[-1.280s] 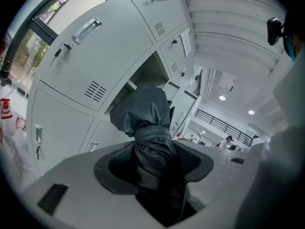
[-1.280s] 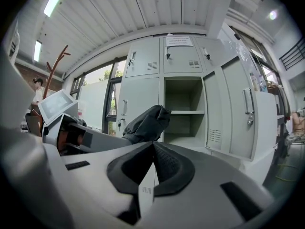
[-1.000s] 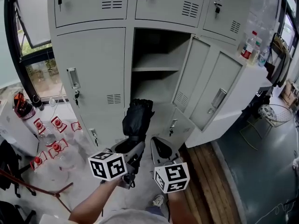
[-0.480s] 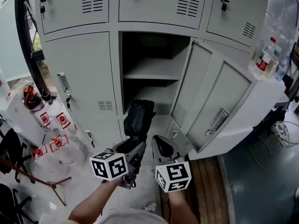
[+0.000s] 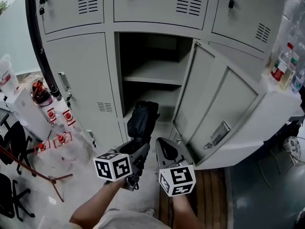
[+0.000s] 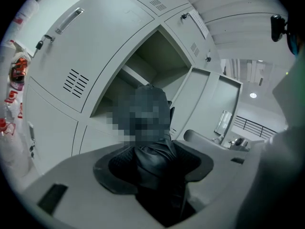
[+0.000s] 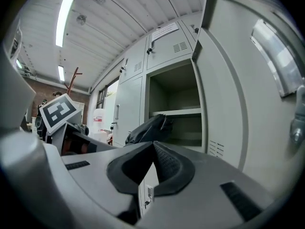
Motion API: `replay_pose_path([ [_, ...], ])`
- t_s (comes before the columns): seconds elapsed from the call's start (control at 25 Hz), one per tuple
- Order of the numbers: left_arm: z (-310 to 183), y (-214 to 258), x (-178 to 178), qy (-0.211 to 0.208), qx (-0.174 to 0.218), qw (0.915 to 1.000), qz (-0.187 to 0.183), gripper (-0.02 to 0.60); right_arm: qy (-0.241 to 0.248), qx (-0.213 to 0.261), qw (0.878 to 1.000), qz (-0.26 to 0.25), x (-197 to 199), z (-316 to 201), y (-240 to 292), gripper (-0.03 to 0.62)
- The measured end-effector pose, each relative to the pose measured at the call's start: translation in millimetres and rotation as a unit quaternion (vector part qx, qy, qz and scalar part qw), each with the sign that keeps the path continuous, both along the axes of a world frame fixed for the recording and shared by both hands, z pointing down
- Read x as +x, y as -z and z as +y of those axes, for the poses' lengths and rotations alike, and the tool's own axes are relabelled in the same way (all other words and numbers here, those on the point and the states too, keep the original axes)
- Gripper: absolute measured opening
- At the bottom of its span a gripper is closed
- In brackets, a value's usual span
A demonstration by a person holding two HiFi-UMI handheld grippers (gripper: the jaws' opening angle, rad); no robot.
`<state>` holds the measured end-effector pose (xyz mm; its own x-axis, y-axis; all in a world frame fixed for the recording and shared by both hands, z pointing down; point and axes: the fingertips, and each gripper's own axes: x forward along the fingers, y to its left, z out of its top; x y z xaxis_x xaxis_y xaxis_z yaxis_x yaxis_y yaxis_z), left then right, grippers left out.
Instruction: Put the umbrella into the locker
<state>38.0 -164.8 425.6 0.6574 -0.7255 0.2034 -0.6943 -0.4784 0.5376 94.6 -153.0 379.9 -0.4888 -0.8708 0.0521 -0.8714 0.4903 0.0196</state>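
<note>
Left gripper (image 5: pixel 137 150) fingers clamp umbrella (image 5: pixel 141 120), pointing at open locker (image 5: pixel 152 76); right gripper (image 5: pixel 165 150) fingers closed, empty.

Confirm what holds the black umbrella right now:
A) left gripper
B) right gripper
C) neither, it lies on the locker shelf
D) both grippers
A: in the left gripper view the left gripper has its jaws clamped on the umbrella. The right gripper has its pads closed together on nothing, and the umbrella is off to its side.
</note>
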Motion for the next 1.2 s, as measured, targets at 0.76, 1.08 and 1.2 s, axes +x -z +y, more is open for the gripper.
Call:
replay_pose_path([
  [0.76,-64,-10,2,-0.021,-0.005,0.9997,-0.012,0.236,-0.01,-0.001,1.0,0.007,-6,-57,-9,0.003],
  [1.08,-107,-13,-3,-0.049,-0.01,0.9984,-0.027,0.236,-0.024,0.0,1.0,0.011,-21,-107,-5,0.003],
  [1.2,-121,-13,-5,-0.051,-0.005,0.9983,-0.03,0.236,-0.026,0.003,1.0,0.011,-26,-120,-5,0.003],
])
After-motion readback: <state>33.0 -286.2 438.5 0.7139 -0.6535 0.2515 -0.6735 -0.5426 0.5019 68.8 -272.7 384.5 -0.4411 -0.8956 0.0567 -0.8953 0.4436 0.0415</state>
